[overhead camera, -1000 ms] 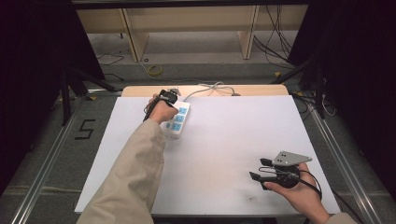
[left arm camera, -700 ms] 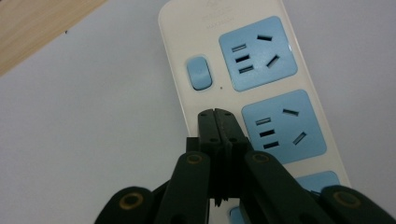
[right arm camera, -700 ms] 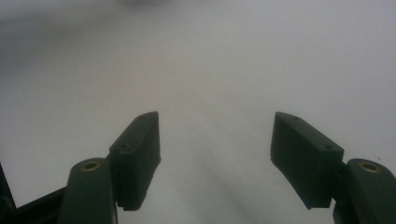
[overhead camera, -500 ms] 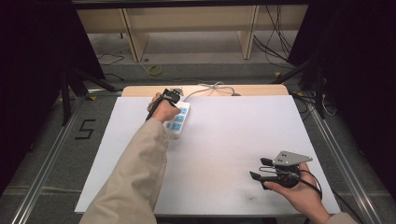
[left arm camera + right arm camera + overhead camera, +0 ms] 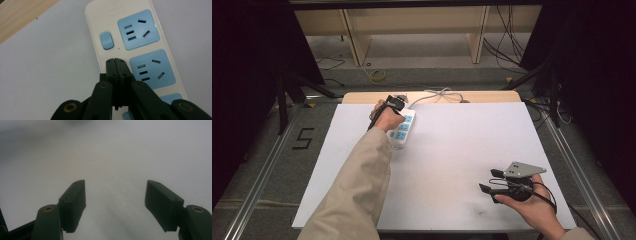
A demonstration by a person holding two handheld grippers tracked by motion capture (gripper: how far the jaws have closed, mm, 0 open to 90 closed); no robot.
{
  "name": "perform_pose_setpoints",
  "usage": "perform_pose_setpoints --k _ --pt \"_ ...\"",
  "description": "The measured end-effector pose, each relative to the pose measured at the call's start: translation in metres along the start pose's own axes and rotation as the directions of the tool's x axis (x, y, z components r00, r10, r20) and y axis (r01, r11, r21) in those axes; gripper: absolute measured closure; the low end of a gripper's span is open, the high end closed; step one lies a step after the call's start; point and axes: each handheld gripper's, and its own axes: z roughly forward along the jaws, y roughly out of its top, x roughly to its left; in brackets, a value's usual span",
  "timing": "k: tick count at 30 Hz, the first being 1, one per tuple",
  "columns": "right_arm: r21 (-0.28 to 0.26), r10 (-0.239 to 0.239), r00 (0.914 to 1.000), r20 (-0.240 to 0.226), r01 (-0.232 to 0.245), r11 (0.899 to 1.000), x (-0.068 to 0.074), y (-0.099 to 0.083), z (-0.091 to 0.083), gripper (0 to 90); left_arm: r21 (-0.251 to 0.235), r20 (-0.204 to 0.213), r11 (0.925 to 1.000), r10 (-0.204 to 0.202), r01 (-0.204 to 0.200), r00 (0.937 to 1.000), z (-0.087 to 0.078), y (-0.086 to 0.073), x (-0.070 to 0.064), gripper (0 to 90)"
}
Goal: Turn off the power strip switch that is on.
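A white power strip (image 5: pixel 403 131) with blue sockets lies at the far left of the white table top (image 5: pixel 462 150). In the left gripper view the power strip (image 5: pixel 140 32) shows a blue rocker switch (image 5: pixel 106 40) and blue sockets (image 5: pixel 138 29). My left gripper (image 5: pixel 116 61) is shut, with nothing between its jaws, and its tips hover over the strip's white body just below the switch. In the high view the left gripper (image 5: pixel 393 105) sits over the strip's far end. My right gripper (image 5: pixel 490 180) rests near the table's front right, open, and its jaws (image 5: pixel 115 195) hold nothing above bare white surface.
A white cable (image 5: pixel 437 95) runs from the strip across a wooden strip (image 5: pixel 362 97) at the table's far edge. Wooden shelf legs (image 5: pixel 354 40) and loose cables (image 5: pixel 507 45) lie on the floor beyond. Metal rails (image 5: pixel 262 170) flank the table.
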Motion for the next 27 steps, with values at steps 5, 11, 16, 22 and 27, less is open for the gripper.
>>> perform_pose_setpoints --k 5,11,16,22,27 --pt "-0.001 -0.001 1.0000 0.000 0.001 1.000 0.0000 0.0002 0.0002 33.8 0.001 -0.002 1.0000 0.003 -0.003 1.0000 -0.0001 0.0000 -0.0002 90.0" --pt "-0.002 -0.001 1.0000 0.002 0.001 1.000 -0.0001 0.0002 -0.0001 33.8 0.002 -0.004 1.0000 0.006 -0.006 1.0000 -0.0003 -0.0001 -0.0004 90.0" --pt "-0.003 -0.003 1.0000 0.002 0.003 1.000 0.0001 0.0004 -0.0001 33.8 0.002 -0.011 1.0000 0.010 -0.010 0.9999 -0.0002 0.0000 -0.0016 90.0" --pt "-0.005 -0.004 1.0000 0.003 0.004 1.000 0.0000 0.0006 -0.0002 33.9 -0.006 -0.015 1.0000 0.007 -0.007 0.9999 -0.0001 -0.0005 -0.0026 90.0" --pt "-0.009 0.000 1.0000 0.004 0.000 1.000 0.0003 0.0009 -0.0006 33.9 -0.011 -0.021 0.9998 0.016 -0.017 0.9997 -0.0006 -0.0019 -0.0028 90.0"
